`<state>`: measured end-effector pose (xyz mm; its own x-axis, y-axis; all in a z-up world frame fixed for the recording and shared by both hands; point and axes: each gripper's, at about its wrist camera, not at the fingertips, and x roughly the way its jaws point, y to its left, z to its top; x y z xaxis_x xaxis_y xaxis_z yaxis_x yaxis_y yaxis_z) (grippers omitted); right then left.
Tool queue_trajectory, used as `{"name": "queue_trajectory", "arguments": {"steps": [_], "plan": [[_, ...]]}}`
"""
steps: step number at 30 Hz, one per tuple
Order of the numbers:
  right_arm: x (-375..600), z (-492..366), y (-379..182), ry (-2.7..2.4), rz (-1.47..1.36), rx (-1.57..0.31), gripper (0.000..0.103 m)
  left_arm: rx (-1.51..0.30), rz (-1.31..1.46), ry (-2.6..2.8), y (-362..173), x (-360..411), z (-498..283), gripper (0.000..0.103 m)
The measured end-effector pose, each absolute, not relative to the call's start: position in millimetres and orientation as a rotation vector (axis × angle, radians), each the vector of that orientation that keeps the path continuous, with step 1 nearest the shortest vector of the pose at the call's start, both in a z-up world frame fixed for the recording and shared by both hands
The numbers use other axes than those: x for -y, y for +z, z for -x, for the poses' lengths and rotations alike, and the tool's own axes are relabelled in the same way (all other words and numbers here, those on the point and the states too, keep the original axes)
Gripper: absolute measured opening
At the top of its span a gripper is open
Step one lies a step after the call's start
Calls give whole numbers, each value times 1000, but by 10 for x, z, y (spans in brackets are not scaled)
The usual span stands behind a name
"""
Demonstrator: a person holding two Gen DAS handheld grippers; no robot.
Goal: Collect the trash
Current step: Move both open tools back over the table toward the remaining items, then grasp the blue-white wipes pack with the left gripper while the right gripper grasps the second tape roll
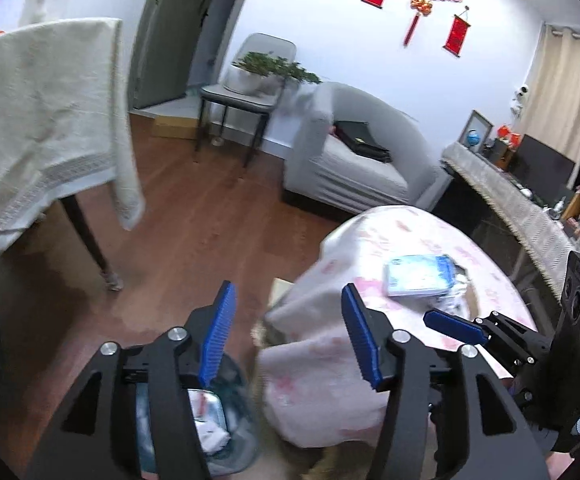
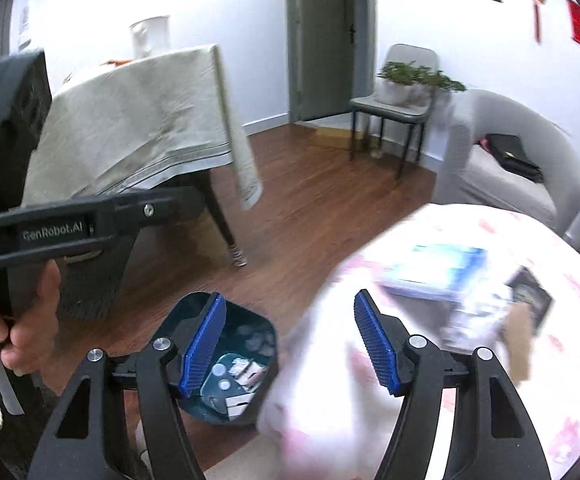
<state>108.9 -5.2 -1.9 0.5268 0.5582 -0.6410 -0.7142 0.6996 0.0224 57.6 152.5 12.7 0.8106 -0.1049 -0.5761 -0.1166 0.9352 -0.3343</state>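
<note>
Broadly, a round counter (image 2: 490,380) under a white cloth with pink print filled the right of both views, over a brown wooden floor. A dark blue-green plastic waste bin (image 2: 225,360) stood on the floor just beside the counter's edge, already holding white scraps and small lids. On the counter lay a flat blue-and-white packet (image 1: 420,276), blurred, with crumpled white litter (image 1: 456,296) touching its right side; the right wrist view also showed a brown card piece (image 2: 520,344) and a dark rectangular object (image 2: 532,296) close by, too smeared to identify.

Both tongs were released and gripped nothing. The left tongs (image 1: 287,336) hung over the gap between bin and counter edge; the right tongs (image 2: 290,344) sat likewise, blue pads parted around empty air.

The step in hand looked like reaching back to the counter for more trash. Doing it well probably meant choosing one loose piece, approaching low and square, closing fully before lifting, and carrying it clear over the bin's mouth before letting go.
</note>
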Motion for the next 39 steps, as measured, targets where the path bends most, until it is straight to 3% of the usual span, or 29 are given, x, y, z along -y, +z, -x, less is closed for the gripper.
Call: {"name": "queue_trajectory", "arguments": {"steps": [14, 19, 39], "plan": [[1057, -1295, 58, 617, 162, -669, 68, -677, 348, -139, -42, -721, -1076, 80], [1270, -1342, 51, 598, 119, -676, 74, -662, 363, -183, -75, -618, -1253, 89], [1708, -1627, -35, 578, -41, -729, 80, -732, 433, -264, -254, -489, -1669, 92]]}}
